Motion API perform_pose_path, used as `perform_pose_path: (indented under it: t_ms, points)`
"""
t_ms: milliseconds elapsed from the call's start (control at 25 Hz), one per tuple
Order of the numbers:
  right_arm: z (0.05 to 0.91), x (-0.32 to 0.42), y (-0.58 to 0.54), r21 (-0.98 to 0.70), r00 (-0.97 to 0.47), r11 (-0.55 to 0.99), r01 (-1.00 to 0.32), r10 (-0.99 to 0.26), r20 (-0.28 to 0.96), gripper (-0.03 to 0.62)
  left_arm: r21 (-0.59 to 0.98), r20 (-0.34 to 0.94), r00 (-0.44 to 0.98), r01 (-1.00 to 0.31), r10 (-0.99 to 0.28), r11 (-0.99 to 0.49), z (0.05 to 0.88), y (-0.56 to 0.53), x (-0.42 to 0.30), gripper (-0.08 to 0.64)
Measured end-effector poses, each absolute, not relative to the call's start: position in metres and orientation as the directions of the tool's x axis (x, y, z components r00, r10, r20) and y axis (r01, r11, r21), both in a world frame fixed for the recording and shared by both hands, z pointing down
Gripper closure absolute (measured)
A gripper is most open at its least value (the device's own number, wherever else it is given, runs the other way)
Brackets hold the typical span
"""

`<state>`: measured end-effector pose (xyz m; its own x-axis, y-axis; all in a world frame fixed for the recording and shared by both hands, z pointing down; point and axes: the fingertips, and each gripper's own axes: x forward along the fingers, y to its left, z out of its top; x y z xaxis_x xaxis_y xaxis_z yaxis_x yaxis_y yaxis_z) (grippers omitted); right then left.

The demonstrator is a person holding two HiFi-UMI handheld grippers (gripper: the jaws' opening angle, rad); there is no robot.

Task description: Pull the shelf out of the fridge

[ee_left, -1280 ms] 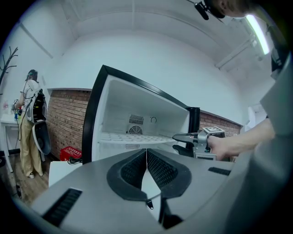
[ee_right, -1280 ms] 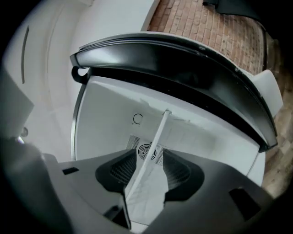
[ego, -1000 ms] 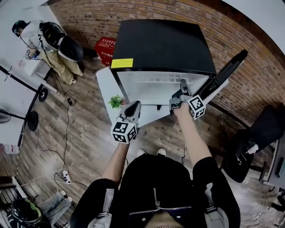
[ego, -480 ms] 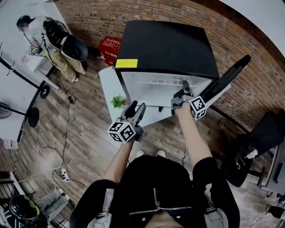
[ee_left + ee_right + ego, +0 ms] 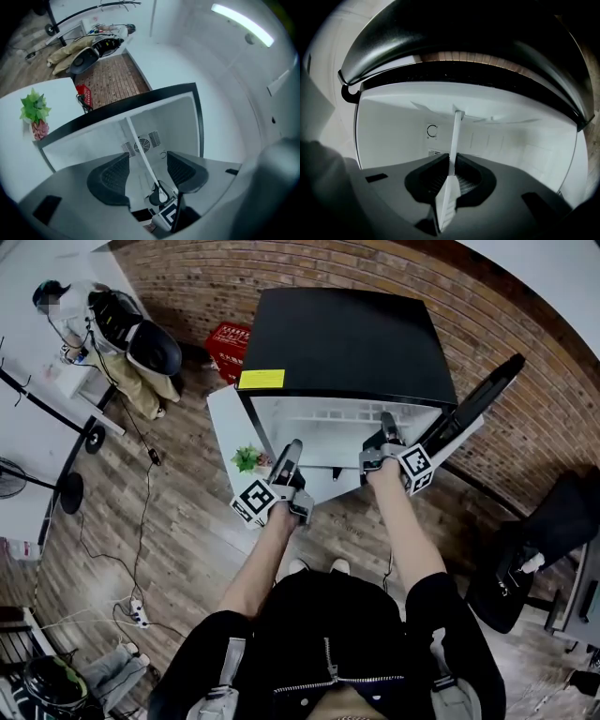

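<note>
**Shelf sitting in open fridge, front edge pinched**

You're facing a black mini fridge [image 5: 347, 338] that is standing upright. Its door [image 5: 473, 409] is hanging open to the right, and the white interior is showing. The shelf [image 5: 454, 136] is showing edge-on as a thin white strip running back toward the rear wall. Its front edge is sitting between the pads of your right gripper [image 5: 453, 159], which are pressing on it.

A studio-like lab: brick wall [image 5: 178, 277], equipment stands [image 5: 56, 412], floor cables [image 5: 141, 521].
</note>
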<state>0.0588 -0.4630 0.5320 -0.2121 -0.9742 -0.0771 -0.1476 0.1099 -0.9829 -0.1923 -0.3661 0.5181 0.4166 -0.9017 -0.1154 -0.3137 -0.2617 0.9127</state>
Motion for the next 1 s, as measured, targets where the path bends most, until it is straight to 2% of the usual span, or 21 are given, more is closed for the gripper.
perform_pose_path:
  t_ms: [280, 520, 880, 1000]
  points:
    - [0.533, 0.056, -0.462, -0.981, -0.239, 0.113, -0.160, -0.968, -0.073, 0.548, 0.980, -0.112, 0.326, -0.118, -0.939, -0.158, 0.542, -0.410, -0.189, 0.316]
    - [0.535, 0.054, -0.463, -0.977, -0.258, 0.127, -0.172, -0.963, -0.080, 0.543, 0.991, -0.121, 0.257, -0.029, -0.959, -0.133, 0.541, -0.445, -0.186, 0.335]
    - [0.535, 0.054, -0.463, -0.980, -0.267, 0.124, -0.155, -0.960, -0.079, 0.546, 0.994, -0.106, 0.191, -0.011, -0.976, -0.110, 0.538, -0.469, -0.193, 0.438]
    - [0.535, 0.054, -0.462, -0.981, -0.268, 0.123, -0.153, -0.960, -0.079, 0.548, 0.994, -0.101, 0.190, -0.013, -0.977, -0.106, 0.536, -0.471, -0.193, 0.512]
